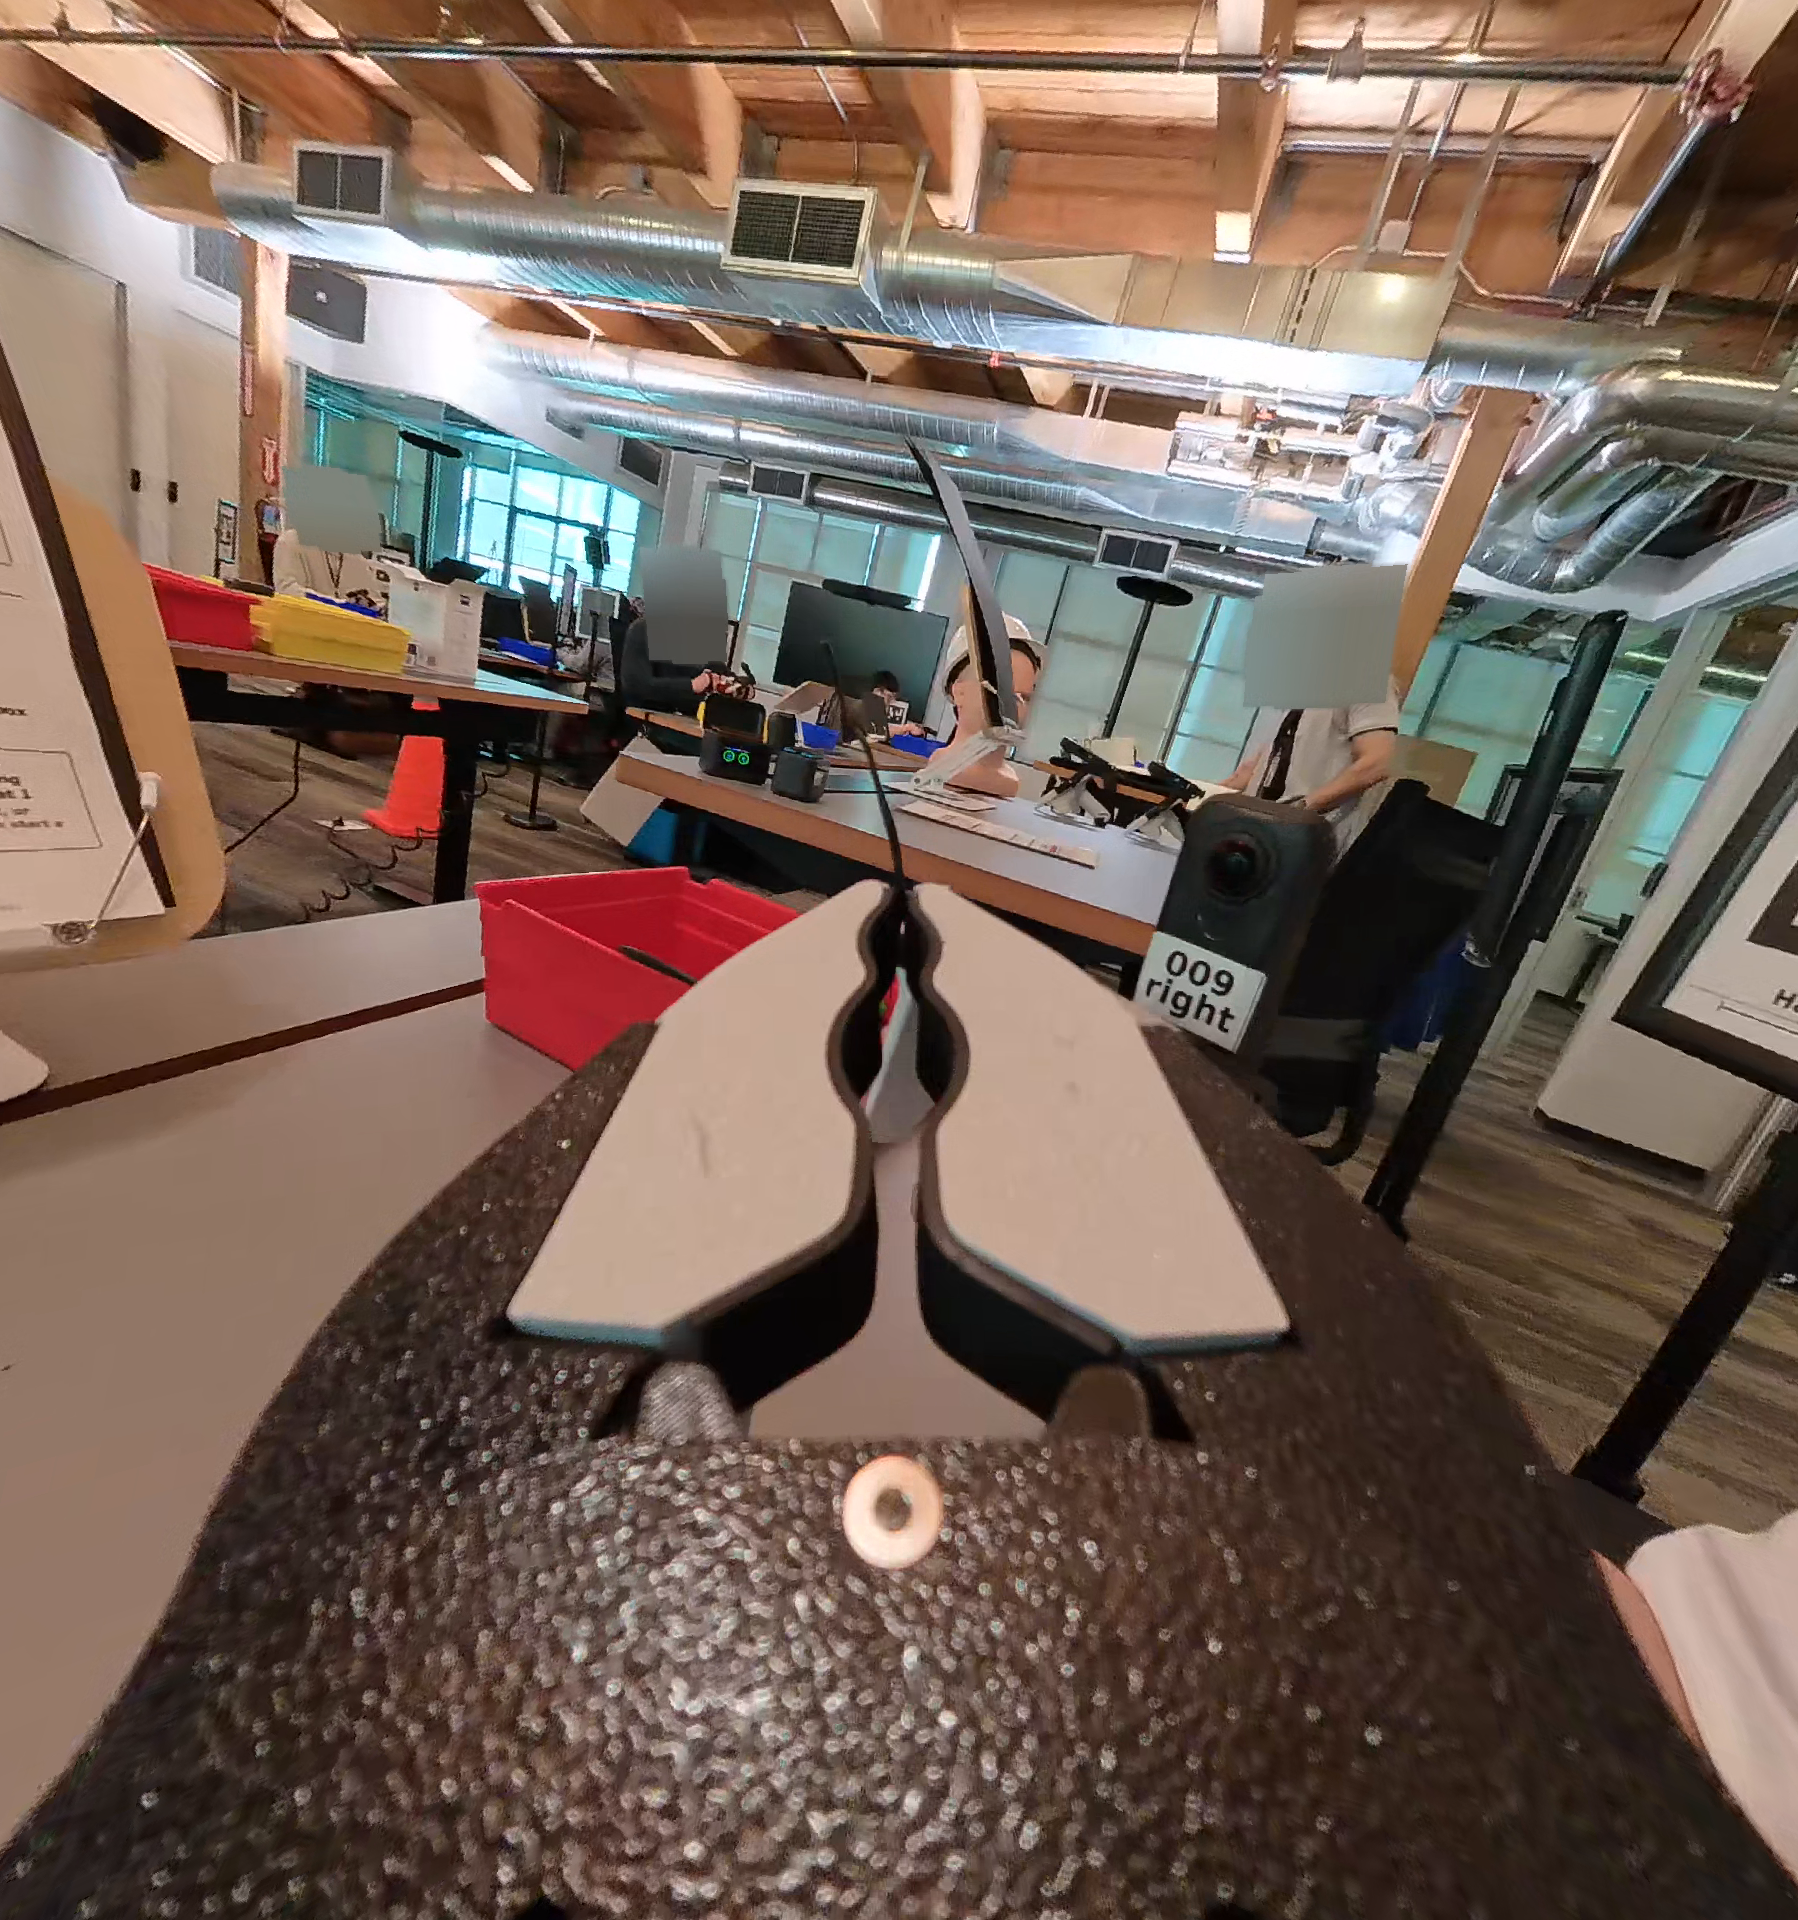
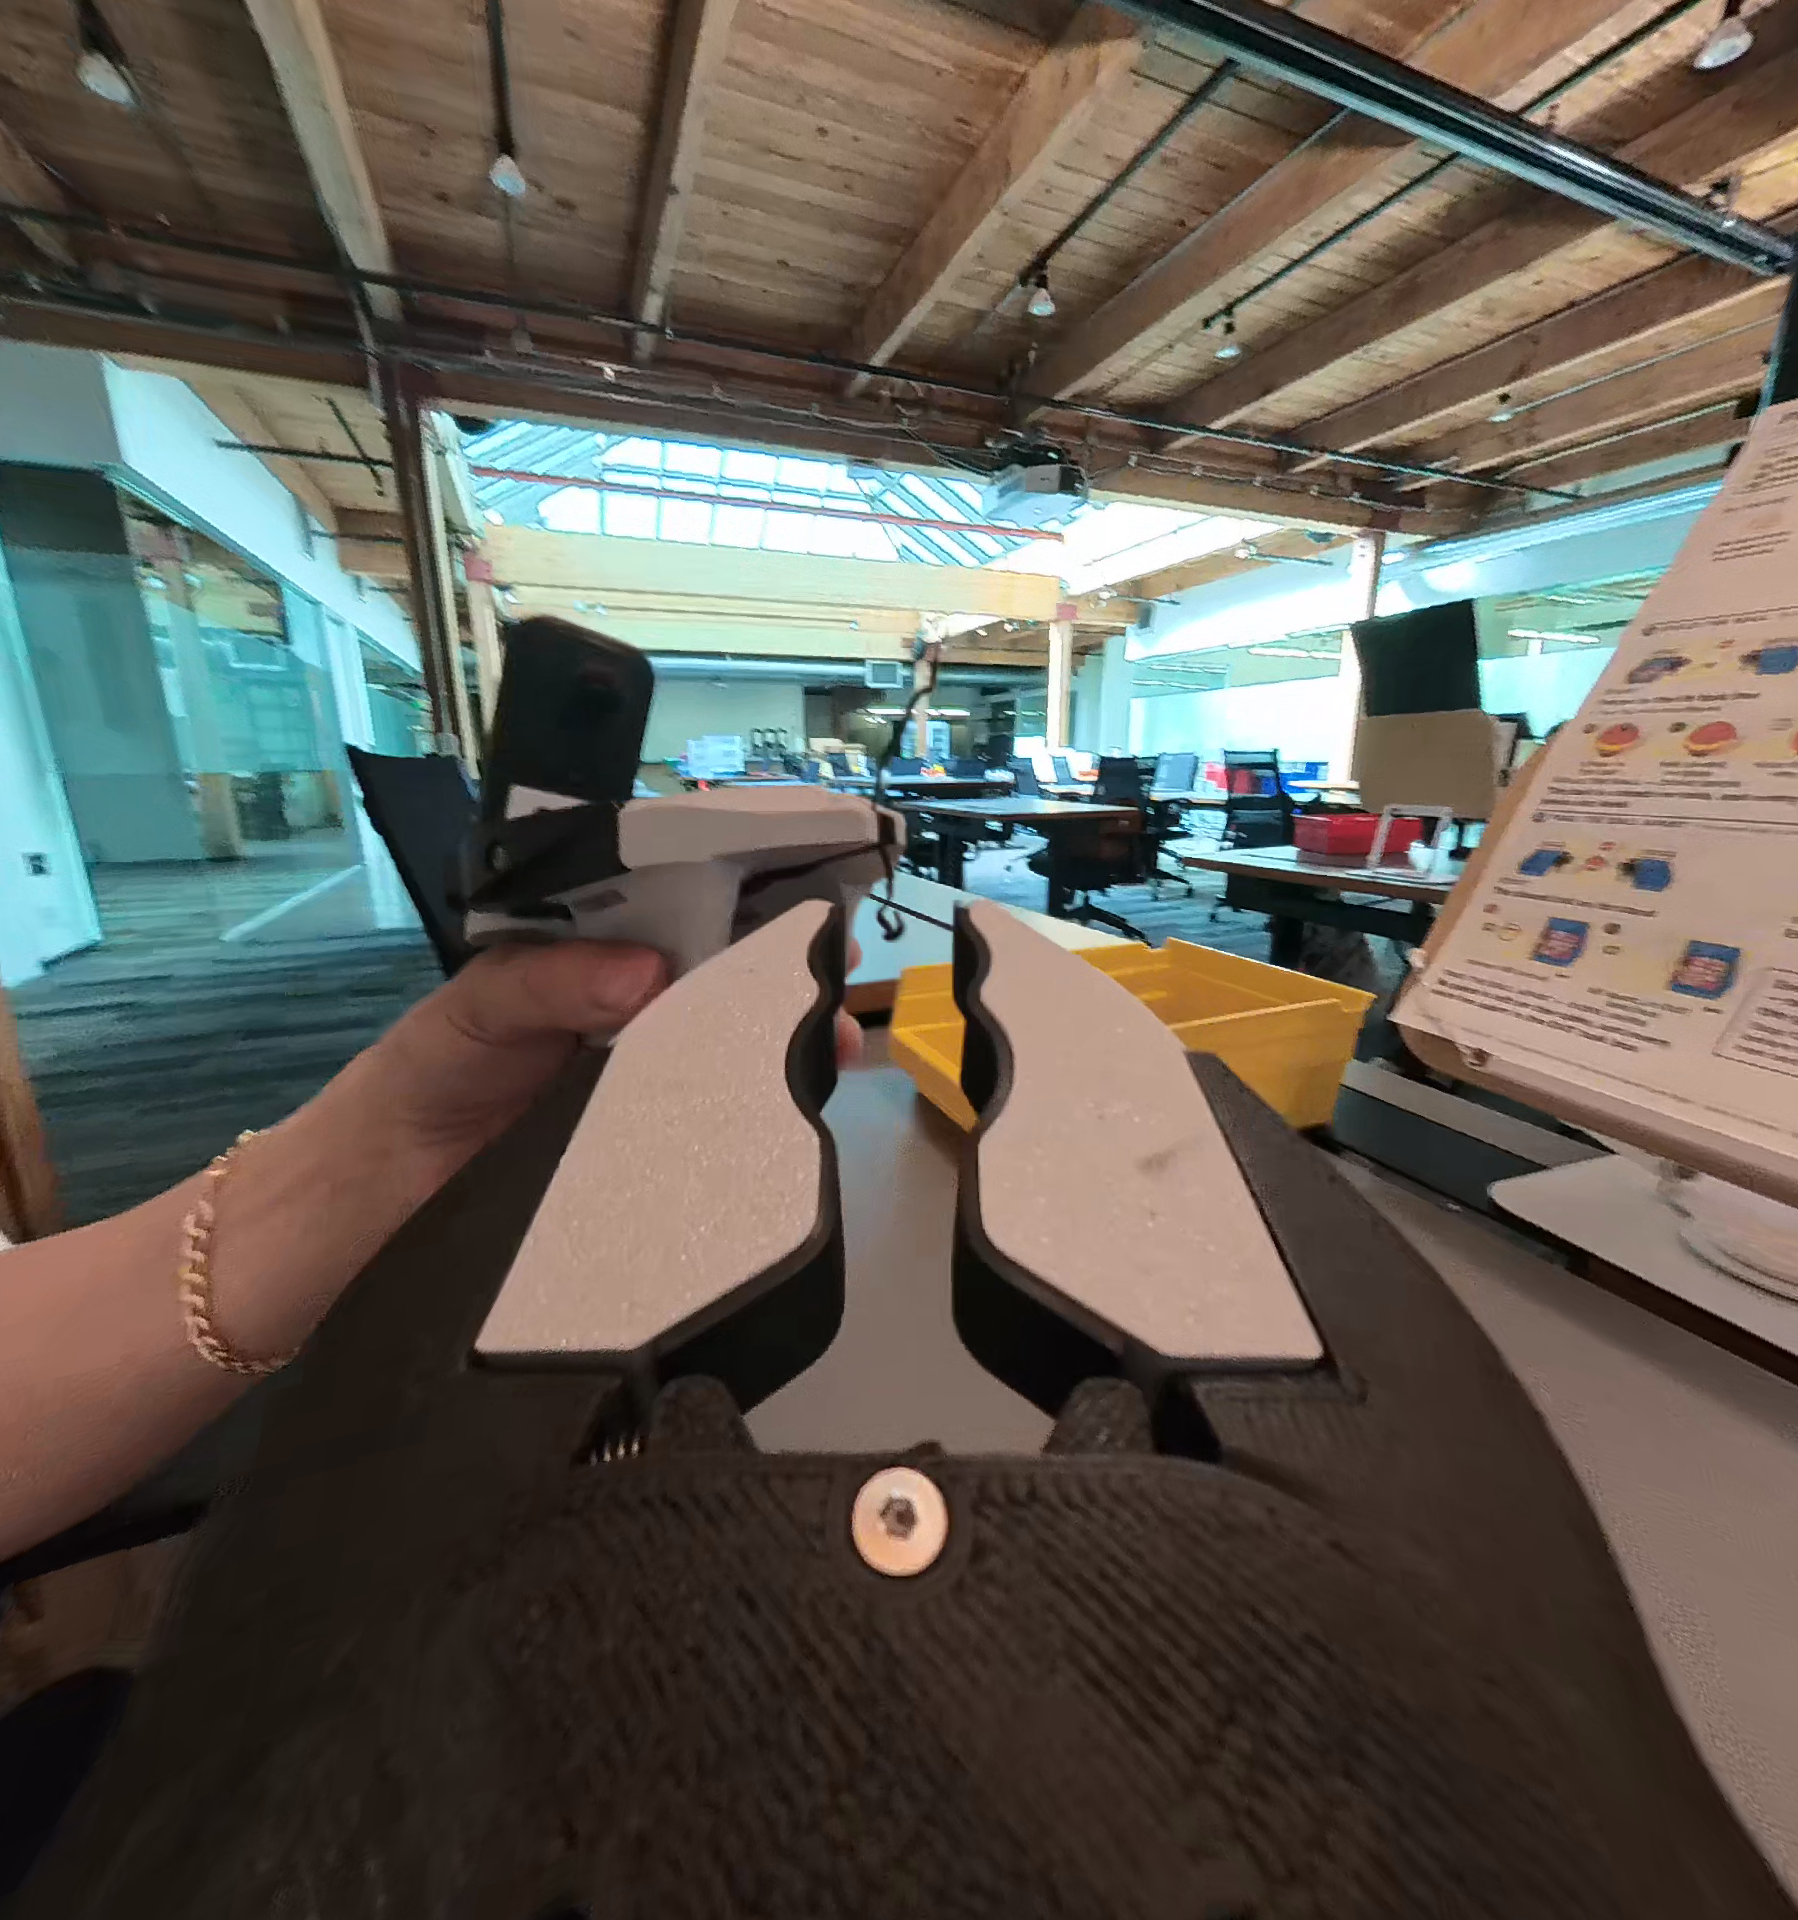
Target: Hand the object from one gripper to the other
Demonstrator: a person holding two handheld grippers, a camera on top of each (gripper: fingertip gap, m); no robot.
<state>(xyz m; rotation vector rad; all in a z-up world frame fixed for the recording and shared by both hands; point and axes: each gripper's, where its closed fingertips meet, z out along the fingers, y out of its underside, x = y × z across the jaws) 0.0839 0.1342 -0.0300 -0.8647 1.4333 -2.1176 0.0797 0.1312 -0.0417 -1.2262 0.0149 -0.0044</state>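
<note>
- My left gripper [image 1: 900,914] had its fingers [image 1: 729,1122] pressed nearly together, pinching a thin black cable tie [image 1: 879,800] at the very tips; its long tail rose up and away from the tips, out over the bench [image 1: 199,1299].
- My right gripper [image 2: 895,930] had its fingers [image 2: 687,1132] a narrow way apart and held nothing; between them I saw only the dark bench top.
- In the right wrist view, my left hand [image 2: 521,1013] held the left gripper just beyond and to the left of my right fingertips, and a short end of the tie crossed the gap at those tips. I could not tell whether it touched either finger.
- In the left wrist view the right gripper showed only as its black camera [image 1: 1243,883], close by on the right.
- Past the tips lay a red bin [image 1: 604,956] on the bench in the left view, with a dark strip in it that looked like another tie, and a yellow bin [image 2: 1186,1023] in the right view.
- An instruction board [image 2: 1653,790] stood to the right in the right view.
- Farther off were other benches, people at them, and the wooden ceiling.
- As I judged it, the pick-up was done and the 2 grippers had met. Left to do: close my right fingers on the tie, open the left, and draw apart.
</note>
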